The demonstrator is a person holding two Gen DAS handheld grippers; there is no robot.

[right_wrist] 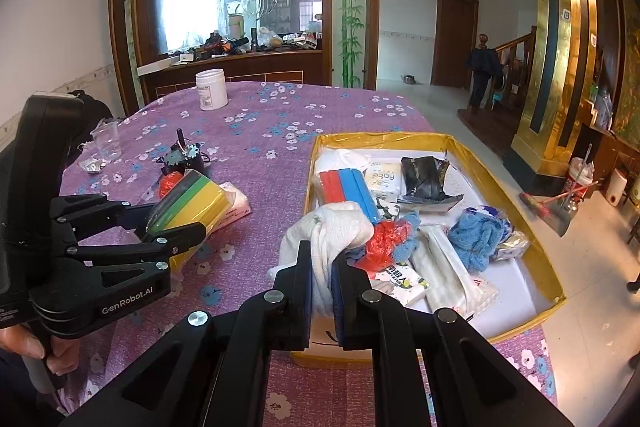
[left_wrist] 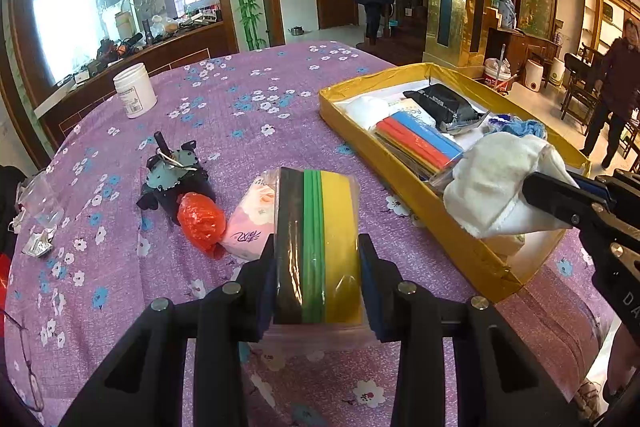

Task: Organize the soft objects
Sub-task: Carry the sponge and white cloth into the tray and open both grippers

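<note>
1. The left gripper [left_wrist: 320,291] pinches a wrapped pack of black, green and yellow sponge sheets [left_wrist: 318,247] between its jaws, lifted off the purple tablecloth [left_wrist: 248,95].
2. Just beyond those jaws lie a pink tissue pack [left_wrist: 250,219], a red plastic bag [left_wrist: 200,221] and a dark toy [left_wrist: 172,175].
3. The right gripper [right_wrist: 322,287] has its jaws pressed onto a white cloth [right_wrist: 324,231].
4. Ahead of them sits the gold box [right_wrist: 496,167], crowded with a blue knit [right_wrist: 476,235] and tissue packs.

I count 2 sponge packs [right_wrist: 192,205] [right_wrist: 348,193], 2 red bags [left_wrist: 201,221] [right_wrist: 386,241], 1 white jar [right_wrist: 211,89]. Approx 3 tissue packs [left_wrist: 250,223] [right_wrist: 404,283] [right_wrist: 386,181] that I can make out. 1 gold box [right_wrist: 516,195], 1 white cloth [right_wrist: 326,237].
</note>
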